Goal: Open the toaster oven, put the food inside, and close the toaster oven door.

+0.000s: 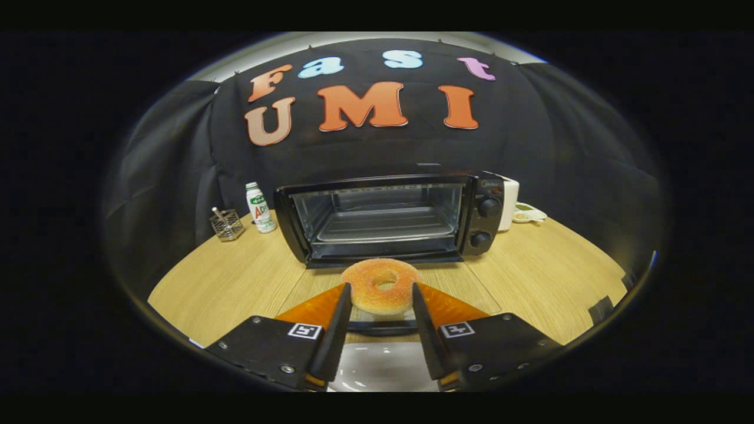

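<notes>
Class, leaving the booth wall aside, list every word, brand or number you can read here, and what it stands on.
None reads clearly.
Bottle label: too blurred.
Toaster oven brand mark above its knobs: too small.
Gripper squares: patterns, not text; its fingers grip the doughnut.

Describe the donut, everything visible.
The round sugar-coated golden donut has a centre hole and a grainy, sugary crust. It is held flat between the gripper fingers, which press on its left and right sides. It sits above the wooden table, just in front of the open black toaster oven.
</notes>
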Demonstrator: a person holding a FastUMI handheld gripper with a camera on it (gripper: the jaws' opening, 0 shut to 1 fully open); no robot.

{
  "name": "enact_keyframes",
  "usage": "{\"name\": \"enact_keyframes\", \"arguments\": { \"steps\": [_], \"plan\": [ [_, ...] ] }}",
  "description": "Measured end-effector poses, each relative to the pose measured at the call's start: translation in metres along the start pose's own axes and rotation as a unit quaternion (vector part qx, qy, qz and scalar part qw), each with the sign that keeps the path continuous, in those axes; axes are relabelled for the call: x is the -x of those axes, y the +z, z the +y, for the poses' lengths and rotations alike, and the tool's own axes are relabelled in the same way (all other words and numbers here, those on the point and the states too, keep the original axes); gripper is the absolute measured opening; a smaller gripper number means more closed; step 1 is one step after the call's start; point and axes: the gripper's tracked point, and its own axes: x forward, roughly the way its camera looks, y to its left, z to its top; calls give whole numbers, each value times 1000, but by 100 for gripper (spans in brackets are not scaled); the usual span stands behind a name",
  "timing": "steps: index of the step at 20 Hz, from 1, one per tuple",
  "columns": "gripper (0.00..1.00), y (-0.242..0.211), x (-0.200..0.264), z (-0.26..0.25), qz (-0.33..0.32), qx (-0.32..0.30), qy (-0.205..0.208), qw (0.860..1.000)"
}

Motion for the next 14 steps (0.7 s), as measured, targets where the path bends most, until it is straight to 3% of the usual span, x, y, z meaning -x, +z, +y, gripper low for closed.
{"name": "enact_keyframes", "arguments": {
  "steps": [5, 14],
  "plan": [
    [58, 23, -34, 7, -2, -26, 12, 1000],
    [58, 56, -87, 14, 0, -178, 61, 982]
  ]
}}
